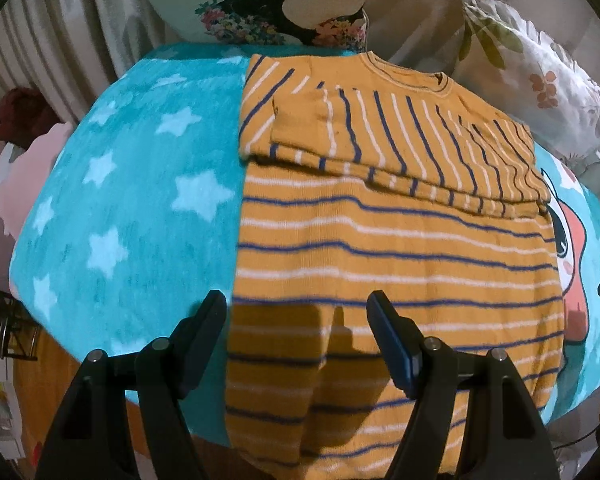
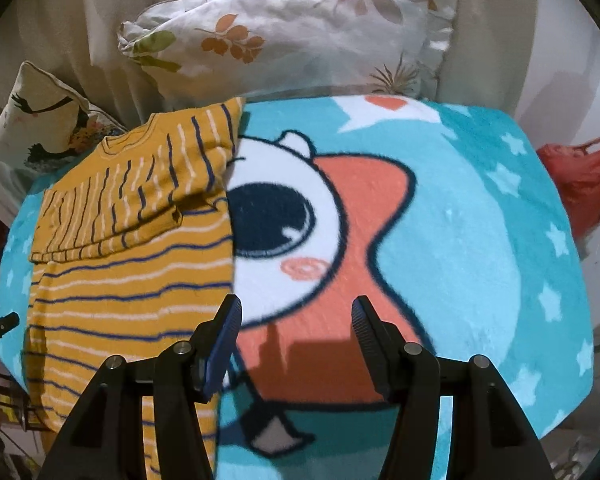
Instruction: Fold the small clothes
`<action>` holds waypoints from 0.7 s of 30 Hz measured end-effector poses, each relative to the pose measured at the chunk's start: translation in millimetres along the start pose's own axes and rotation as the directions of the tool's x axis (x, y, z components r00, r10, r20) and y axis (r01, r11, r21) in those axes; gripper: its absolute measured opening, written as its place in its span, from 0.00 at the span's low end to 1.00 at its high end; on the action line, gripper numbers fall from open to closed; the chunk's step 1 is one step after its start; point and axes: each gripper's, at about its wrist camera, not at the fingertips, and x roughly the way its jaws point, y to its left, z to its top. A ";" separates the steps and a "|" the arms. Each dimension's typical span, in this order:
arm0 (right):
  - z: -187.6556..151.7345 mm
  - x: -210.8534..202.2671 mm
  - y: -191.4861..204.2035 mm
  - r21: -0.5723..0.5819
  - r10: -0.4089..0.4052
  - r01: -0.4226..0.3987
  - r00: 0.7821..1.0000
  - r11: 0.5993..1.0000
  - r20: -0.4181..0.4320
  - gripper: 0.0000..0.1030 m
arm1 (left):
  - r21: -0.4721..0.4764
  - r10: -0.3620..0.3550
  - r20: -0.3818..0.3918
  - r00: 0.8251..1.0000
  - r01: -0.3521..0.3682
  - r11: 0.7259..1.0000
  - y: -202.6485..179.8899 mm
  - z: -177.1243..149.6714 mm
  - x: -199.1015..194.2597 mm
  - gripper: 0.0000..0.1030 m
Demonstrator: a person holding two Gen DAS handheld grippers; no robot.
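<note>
A small mustard-yellow sweater with navy and white stripes lies flat on a turquoise star blanket. Its sleeves are folded across the chest, so it forms a long rectangle with the collar at the far end. My left gripper is open and empty, hovering above the sweater's near left hem. In the right wrist view the sweater lies at the left. My right gripper is open and empty, hovering above the blanket just right of the sweater's right edge.
The blanket shows a cartoon figure with a big eye. A floral pillow and a cushion with a bird print stand at the far edge. A red bag lies off to the right.
</note>
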 end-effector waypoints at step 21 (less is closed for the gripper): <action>-54.9 13.2 26.0 -0.033 0.166 -0.170 0.981 0.985 -0.096 0.61 | -0.182 0.029 -0.042 0.999 -0.037 0.983 49.9 -71.0 3.7 0.70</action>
